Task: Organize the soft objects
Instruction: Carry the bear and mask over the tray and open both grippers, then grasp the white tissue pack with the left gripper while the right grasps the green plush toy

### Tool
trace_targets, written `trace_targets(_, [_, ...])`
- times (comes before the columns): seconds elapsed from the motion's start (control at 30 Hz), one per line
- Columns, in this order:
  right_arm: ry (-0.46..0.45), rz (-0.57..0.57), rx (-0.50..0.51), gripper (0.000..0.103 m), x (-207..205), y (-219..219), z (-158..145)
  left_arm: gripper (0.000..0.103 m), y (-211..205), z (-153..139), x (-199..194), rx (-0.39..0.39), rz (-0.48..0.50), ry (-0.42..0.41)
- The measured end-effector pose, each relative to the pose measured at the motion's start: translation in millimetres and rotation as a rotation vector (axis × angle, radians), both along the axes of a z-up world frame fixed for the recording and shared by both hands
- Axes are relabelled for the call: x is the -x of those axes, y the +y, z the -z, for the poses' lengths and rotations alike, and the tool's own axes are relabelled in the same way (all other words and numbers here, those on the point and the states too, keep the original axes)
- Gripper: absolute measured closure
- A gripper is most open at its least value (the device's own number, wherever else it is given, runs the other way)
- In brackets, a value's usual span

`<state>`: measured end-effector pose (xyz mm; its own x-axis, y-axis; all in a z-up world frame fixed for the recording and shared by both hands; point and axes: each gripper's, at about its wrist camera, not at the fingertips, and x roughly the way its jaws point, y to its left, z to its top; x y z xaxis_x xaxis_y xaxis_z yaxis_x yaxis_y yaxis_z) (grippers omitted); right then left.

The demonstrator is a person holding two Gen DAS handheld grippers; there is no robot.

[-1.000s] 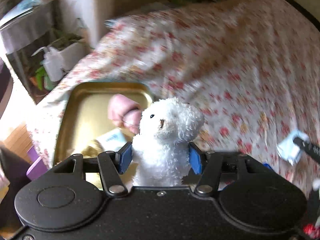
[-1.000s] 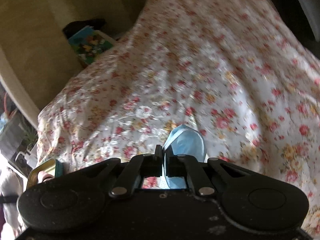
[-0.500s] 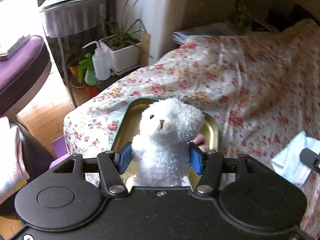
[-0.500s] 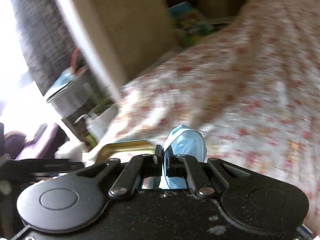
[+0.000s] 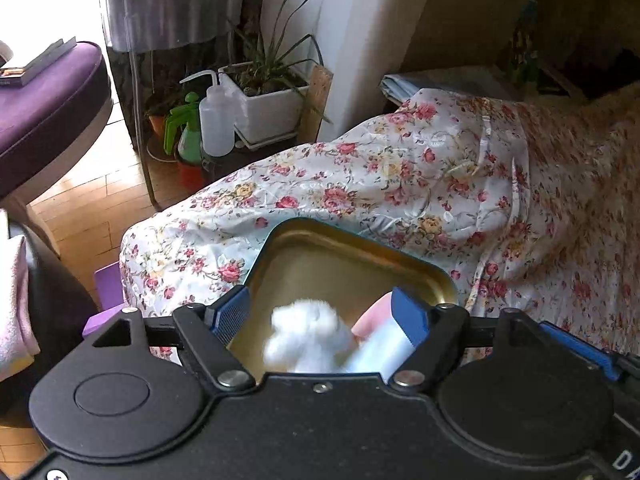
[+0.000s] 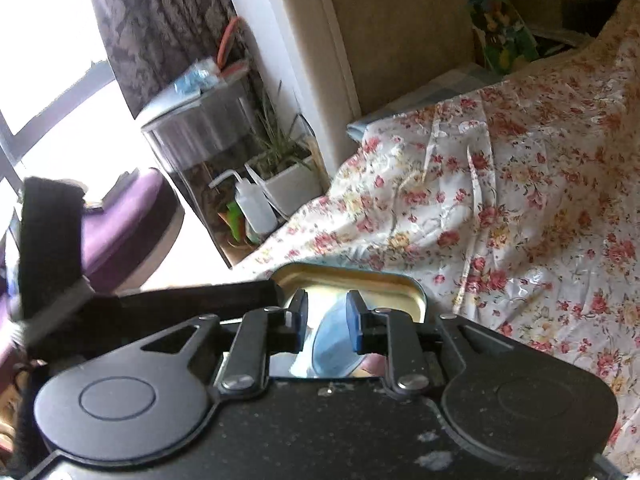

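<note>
Both grippers just opened over the tray (image 5: 424,268): left gripper (image 5: 320,316) let go the teddy (image 5: 306,338), right gripper (image 6: 326,320) the blue mask (image 6: 332,344). Your arms are v. close; the mask may catch on a pad & drop outside the tray's near edge.

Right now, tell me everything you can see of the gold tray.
The gold tray is a shallow, shiny, metal-looking tin with rounded corners and a raised rim. It sits open on the flowered bedspread near the bed's corner. Inside, a blurred white plush toy lies between the left gripper's parted jaws, which have just been opening, beside pink and white soft things. In the right wrist view a blue face mask hangs over it.
</note>
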<state>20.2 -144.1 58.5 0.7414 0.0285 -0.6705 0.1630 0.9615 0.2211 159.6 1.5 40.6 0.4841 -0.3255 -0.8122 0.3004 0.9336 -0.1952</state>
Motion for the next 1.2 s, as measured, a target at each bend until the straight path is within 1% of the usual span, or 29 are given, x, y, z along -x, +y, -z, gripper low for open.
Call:
trace_targets(0.2, [0.015,0.024,0.0,0.077,8.7,-9.1,9.3,0.03,6.5,-4.0,3.1,0.0,-0.006,-0.01])
trace_targets(0.33, [0.011,0.053,0.001,0.074,25.4,-15.0,8.4,0.029,9.8,-8.7,5.5,0.01,-0.014,-0.021])
trace_targets(0.4, [0.003,0.067,0.008,0.072,36.0,-18.1,6.8,0.029,9.7,-10.4,8.3,0.003,-0.01,-0.03])
trace_targets(0.53, [-0.023,0.107,0.028,0.063,65.5,-27.7,2.1,0.029,5.8,-16.0,20.0,-0.027,0.016,-0.062])
trace_targets(0.6, [-0.034,0.133,0.044,0.06,82.4,-32.9,0.1,0.028,3.0,-20.9,28.9,-0.036,0.039,-0.084])
trace_targets(0.67, [-0.048,0.164,0.066,0.054,101.0,-39.4,-0.5,0.028,0.2,-27.2,39.2,-0.031,0.066,-0.102])
trace_targets(0.73, [-0.062,0.198,0.098,0.044,122.7,-46.3,0.0,0.028,-4.7,-35.0,52.6,-0.034,0.098,-0.126])
trace_targets(0.77, [-0.068,0.216,0.115,0.041,134.0,-49.6,0.5,0.028,-7.7,-38.9,59.3,-0.037,0.118,-0.141])
trace_targets(0.83, [-0.079,0.263,0.138,0.026,158.7,-58.4,2.3,0.026,-16.0,-46.9,76.3,-0.054,0.159,-0.187])
trace_targets(0.87, [-0.085,0.286,0.142,0.022,170.8,-63.1,2.7,0.026,-20.2,-50.0,84.9,-0.063,0.176,-0.212])
trace_targets(0.9, [-0.088,0.311,0.143,0.014,183.2,-68.2,3.9,0.025,-24.7,-53.2,95.2,-0.07,0.195,-0.24])
trace_targets(0.97, [-0.09,0.362,0.147,0.01,207.5,-77.9,6.2,0.022,-32.5,-58.2,113.8,-0.079,0.235,-0.273])
trace_targets(1.0, [-0.087,0.39,0.154,0.007,220.0,-82.5,8.3,0.017,-36.1,-59.5,121.7,-0.08,0.26,-0.279])
trace_targets(1.03, [-0.084,0.415,0.162,0.001,228.8,-85.3,9.7,0.012,-39.6,-60.1,129.8,-0.079,0.284,-0.281])
trace_targets(1.13, [-0.068,0.486,0.193,0.0,258.9,-93.7,17.1,0.012,-50.2,-58.2,154.3,-0.078,0.36,-0.261])
trace_targets(1.2, [-0.062,0.523,0.188,0.0,277.1,-101.0,23.2,0.012,-56.0,-55.4,171.3,-0.071,0.411,-0.236])
